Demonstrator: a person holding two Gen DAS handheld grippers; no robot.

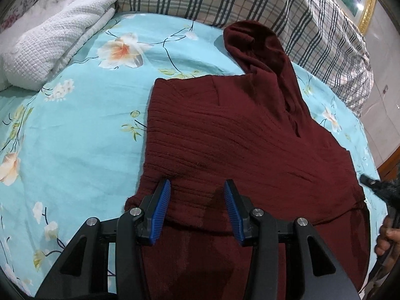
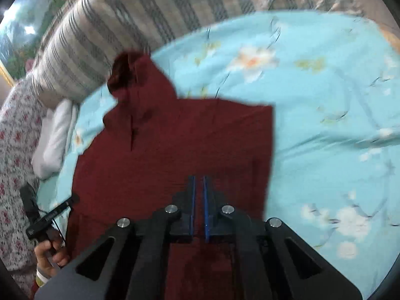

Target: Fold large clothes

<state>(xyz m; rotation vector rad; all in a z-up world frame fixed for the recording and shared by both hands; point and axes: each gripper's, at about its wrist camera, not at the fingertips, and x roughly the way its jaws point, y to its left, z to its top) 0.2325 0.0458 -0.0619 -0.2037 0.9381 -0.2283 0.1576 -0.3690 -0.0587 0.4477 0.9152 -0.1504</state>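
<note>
A dark red knitted hooded sweater [image 1: 237, 135] lies spread on the light blue floral bed sheet [image 1: 82, 137], hood toward the pillows, one side folded in with a straight edge. My left gripper [image 1: 197, 190] is open just above the sweater's lower part, blue pads [image 1: 161, 207] either side of the fabric. In the right wrist view the sweater [image 2: 180, 145] lies below my right gripper [image 2: 198, 182], whose fingers are nearly together with a thin gap; whether fabric sits between them I cannot tell. That view is blurred.
A folded white blanket [image 1: 55, 42] lies at the back left. Plaid pillows [image 1: 250, 2] line the head of the bed. A hand with the other gripper shows at the right edge [image 1: 385, 200] and at lower left in the right wrist view [image 2: 47, 225].
</note>
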